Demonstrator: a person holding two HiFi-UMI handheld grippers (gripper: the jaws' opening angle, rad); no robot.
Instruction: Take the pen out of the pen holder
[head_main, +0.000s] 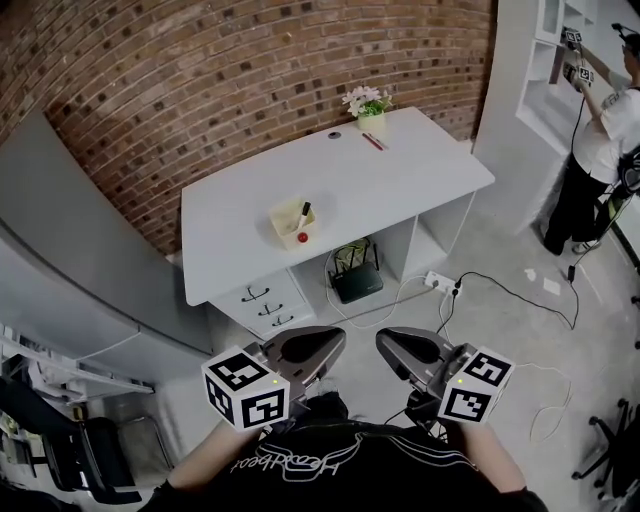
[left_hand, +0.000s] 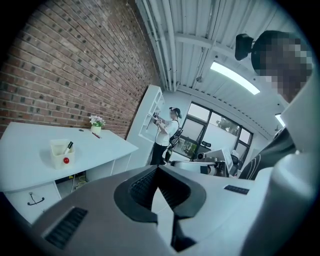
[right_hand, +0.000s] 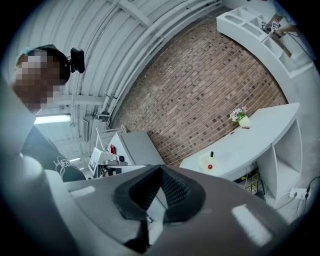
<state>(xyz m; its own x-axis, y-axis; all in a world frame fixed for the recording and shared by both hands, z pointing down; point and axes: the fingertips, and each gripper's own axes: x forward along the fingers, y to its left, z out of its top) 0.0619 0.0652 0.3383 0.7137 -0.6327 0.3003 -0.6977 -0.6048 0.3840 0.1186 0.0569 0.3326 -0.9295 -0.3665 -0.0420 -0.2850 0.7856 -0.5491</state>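
Observation:
A pale yellow pen holder (head_main: 291, 222) stands near the front of the white desk (head_main: 420, 170). A pen (head_main: 303, 214) with a black cap leans in it, and a red ball (head_main: 302, 238) shows at its front. Both grippers are far from the desk, close to my chest. My left gripper (head_main: 336, 342) and right gripper (head_main: 384, 342) are shut with nothing between the jaws. In the left gripper view the holder (left_hand: 60, 154) and pen (left_hand: 69, 147) lie far left of the gripper (left_hand: 159, 171). The right gripper view shows the holder (right_hand: 207, 163) beyond the gripper (right_hand: 161, 172).
A small flower pot (head_main: 370, 110) and a red pen (head_main: 373, 141) sit at the desk's far end. Drawers (head_main: 264, 304) and a router (head_main: 357, 281) are under the desk. A power strip (head_main: 440, 281) with cables lies on the floor. A person (head_main: 600, 150) works at the shelves on the right.

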